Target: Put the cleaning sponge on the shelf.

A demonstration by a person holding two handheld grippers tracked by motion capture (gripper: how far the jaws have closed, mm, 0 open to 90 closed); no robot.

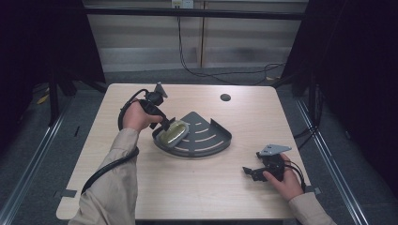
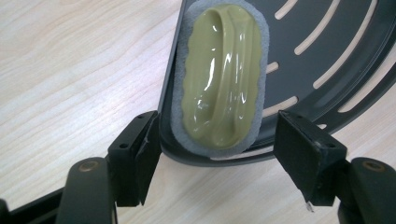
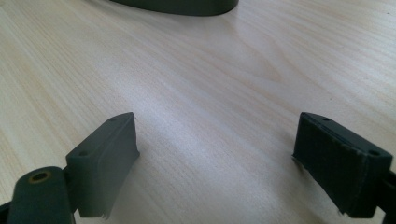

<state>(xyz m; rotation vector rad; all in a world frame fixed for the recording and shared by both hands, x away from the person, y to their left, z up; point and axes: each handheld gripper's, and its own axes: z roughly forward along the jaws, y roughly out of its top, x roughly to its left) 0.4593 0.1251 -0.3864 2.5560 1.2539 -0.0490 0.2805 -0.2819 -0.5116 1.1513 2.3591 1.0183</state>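
You are holding the left gripper (image 2: 217, 154) released over the scrubber (image 2: 220, 77) lying in the rack (image 2: 327, 56); the right gripper (image 3: 215, 163) is resting unclenched on the table (image 3: 210, 84).

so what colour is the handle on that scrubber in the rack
Glossy olive green, on a grey sponge pad; the scrubber shows best in the left gripper view.

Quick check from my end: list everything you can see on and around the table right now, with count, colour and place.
Corner rack: one, dark grey, slotted, table centre.
Scrub pad: one, olive-green glossy grip on grey sponge, lying in the rack's left end.
Table: one, light wood, with a dark round hole near its far edge.
Cables: black, on the floor behind.
Left gripper: black, open, jaws either side of the pad.
Right gripper: black, open, over bare table at right.
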